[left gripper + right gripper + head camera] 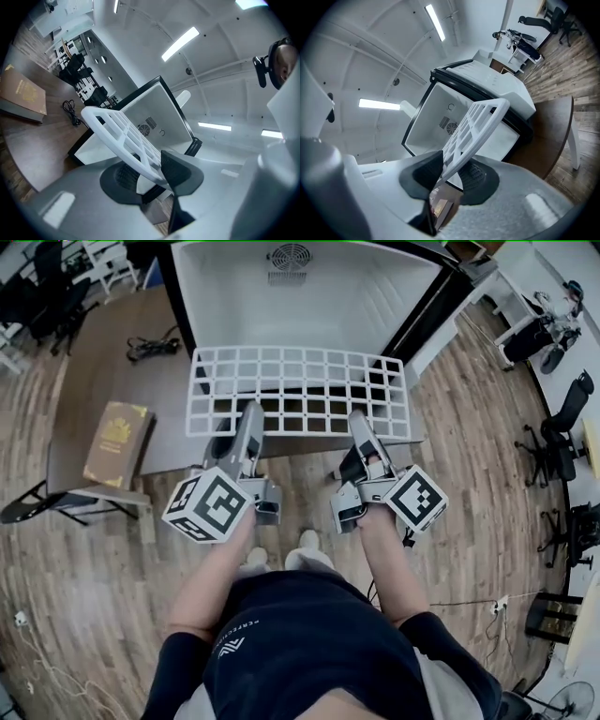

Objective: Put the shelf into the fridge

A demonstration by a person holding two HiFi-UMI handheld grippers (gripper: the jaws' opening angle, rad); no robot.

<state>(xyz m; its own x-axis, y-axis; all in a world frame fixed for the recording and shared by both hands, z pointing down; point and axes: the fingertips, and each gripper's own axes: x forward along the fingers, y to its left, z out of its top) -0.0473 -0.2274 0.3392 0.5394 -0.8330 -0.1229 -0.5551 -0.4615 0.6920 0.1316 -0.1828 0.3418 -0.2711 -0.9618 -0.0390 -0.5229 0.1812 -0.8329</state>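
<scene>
Only the head view shows both forearms stretched side by side toward the fridge (375, 296), and one book (117, 442) on the bench (103, 362) left of it. The gripper views show the rim pinched between each pair of jaws. One white shelf (298, 390) hangs just before the fridge's opening, with the left claw (251, 413) and right claw (359, 418) both clenched on its near edge.

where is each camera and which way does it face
Head view: on the person's head, looking steeply down at the shelf and the open fridge beyond; shows arms, torso, left gripper, right gripper.
Left gripper view: on the left gripper, looking along its jaws, shut on the shelf's edge, toward the fridge.
Right gripper view: likewise from the right gripper, its jaws shut on the shelf.
Shared: all three show shelf and fridge.
</scene>
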